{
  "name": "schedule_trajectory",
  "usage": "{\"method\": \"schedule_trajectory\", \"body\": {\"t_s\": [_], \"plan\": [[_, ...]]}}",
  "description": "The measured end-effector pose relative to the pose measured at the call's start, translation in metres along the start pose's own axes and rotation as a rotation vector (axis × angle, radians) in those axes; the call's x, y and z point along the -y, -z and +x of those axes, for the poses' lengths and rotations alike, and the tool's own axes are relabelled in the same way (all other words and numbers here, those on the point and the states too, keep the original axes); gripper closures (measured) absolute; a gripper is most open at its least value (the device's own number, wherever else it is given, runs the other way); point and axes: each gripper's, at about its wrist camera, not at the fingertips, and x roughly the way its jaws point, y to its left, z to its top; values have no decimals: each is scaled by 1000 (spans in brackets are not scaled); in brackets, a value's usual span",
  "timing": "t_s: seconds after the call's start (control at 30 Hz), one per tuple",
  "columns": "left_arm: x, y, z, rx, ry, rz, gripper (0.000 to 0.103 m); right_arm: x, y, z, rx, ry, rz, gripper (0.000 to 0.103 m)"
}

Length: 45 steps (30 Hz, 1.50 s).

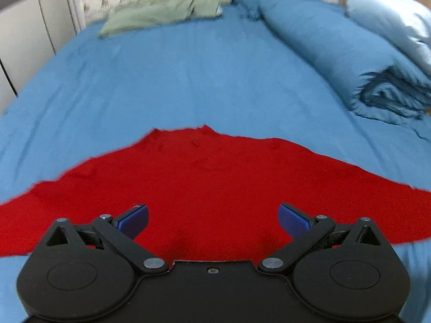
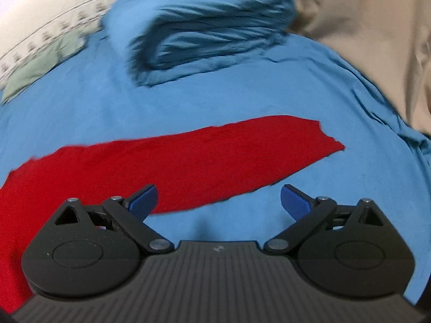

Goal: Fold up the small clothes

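Observation:
A red garment (image 1: pixel 210 183) lies spread flat on the blue bed sheet (image 1: pixel 175 80). My left gripper (image 1: pixel 212 219) is open and empty, hovering over the garment's near middle. In the right wrist view the red garment (image 2: pixel 188 156) stretches from the lower left to a sleeve end at the right. My right gripper (image 2: pixel 218 199) is open and empty, just in front of the garment's near edge, its left blue finger (image 2: pixel 142 199) over the red cloth and its right one over bare sheet.
A rolled blue duvet (image 1: pixel 336 53) lies along the right side of the bed, with a pale blue pillow (image 1: pixel 390 18) behind it. Folded green cloth (image 1: pixel 161 13) lies by the headboard. A beige curtain (image 2: pixel 377 40) hangs at the bed's right.

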Motion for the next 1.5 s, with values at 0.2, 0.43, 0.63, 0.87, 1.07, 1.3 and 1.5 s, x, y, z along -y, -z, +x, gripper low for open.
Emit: {"method": "schedule_trajectory", "body": {"t_s": [0.2, 0.43, 0.63, 0.87, 1.07, 1.3, 1.5], "plan": [[6, -11, 75, -79, 14, -68, 0, 39, 0, 53, -3, 51, 113, 0], [6, -8, 124, -138, -30, -55, 0, 71, 0, 100, -34, 62, 304, 20], [7, -12, 143, -143, -50, -43, 0, 74, -10, 108, 4, 117, 340, 76], [3, -25, 143, -168, -17, -11, 1, 39, -44, 80, 59, 54, 328, 84], [-59, -46, 93, -115, 21, -56, 2, -97, -77, 13, 202, -306, 172, 84], [-168, -25, 44, -63, -132, -77, 0, -323, 28, -14, 159, -716, -321, 84], [-234, 14, 53, -136, -128, -148, 0, -393, 161, 33, 18, -611, -677, 84]]}}
